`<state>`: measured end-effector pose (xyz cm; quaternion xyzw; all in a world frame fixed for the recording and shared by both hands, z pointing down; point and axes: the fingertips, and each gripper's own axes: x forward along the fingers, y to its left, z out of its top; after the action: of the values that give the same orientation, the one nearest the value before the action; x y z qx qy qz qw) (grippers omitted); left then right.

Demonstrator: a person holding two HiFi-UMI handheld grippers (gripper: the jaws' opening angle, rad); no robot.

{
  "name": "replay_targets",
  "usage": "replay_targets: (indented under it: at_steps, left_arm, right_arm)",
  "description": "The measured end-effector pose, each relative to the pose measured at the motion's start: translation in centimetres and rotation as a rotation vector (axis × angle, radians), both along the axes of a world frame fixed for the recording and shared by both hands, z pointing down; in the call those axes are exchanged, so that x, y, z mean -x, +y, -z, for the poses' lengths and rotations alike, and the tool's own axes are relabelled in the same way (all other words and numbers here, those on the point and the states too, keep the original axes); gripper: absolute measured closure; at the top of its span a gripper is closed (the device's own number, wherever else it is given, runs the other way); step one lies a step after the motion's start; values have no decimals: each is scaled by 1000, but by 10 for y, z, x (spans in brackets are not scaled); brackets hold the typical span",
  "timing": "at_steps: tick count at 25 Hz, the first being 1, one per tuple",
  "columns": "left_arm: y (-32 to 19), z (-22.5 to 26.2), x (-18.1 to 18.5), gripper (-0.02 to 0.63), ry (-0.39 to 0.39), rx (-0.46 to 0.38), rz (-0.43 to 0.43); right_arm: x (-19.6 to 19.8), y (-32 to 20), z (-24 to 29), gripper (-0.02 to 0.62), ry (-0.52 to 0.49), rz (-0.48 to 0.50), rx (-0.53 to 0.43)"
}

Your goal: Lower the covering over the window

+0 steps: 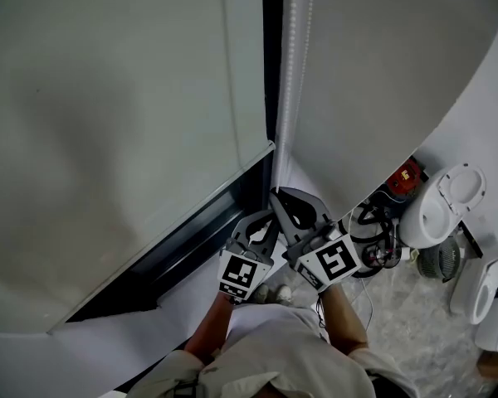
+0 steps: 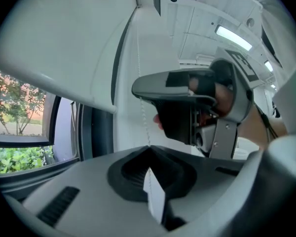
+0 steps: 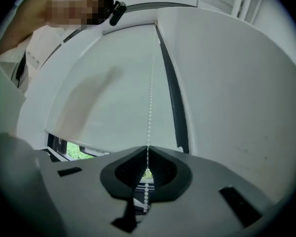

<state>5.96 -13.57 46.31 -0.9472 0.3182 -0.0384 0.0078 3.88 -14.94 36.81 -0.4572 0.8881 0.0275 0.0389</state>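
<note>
The blind (image 1: 108, 139) fills the head view from 9 to 12 o'clock. It looks light and limp. Its thin bead chain (image 3: 150, 107) is the place to take hold, though it is likely to slip unless pinched firmly. The right gripper (image 3: 147, 149) is closed tight on the chain, which runs up toward 12 o'clock. The left gripper (image 2: 149, 149), just beside the right one at 8 o'clock in the head view, is also clamped shut on the chain.

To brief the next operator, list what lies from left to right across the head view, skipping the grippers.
roller blind → dark window frame → bead chain → white wall → red device → white rounded appliance
</note>
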Motion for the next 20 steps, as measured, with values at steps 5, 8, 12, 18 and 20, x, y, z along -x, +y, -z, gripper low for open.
replay_targets:
  at_steps: [5, 8, 12, 18, 20]
  left_arm:
    - [-4, -18, 6, 592, -37, 48, 14]
    - [-8, -34, 8, 592, -49, 82, 20]
    - [-8, -49, 8, 592, -83, 114, 21]
    - [-15, -79, 6, 592, -91, 148, 22]
    - [-16, -98, 6, 592, -94, 162, 20]
  right_arm:
    - [8, -10, -20, 598, -13, 9, 44]
    - [9, -17, -36, 598, -10, 15, 75]
    - [8, -20, -54, 598, -6, 14, 129]
    - [4, -27, -83, 598, -2, 12, 182]
    - [3, -29, -103, 598, 5, 11, 203]
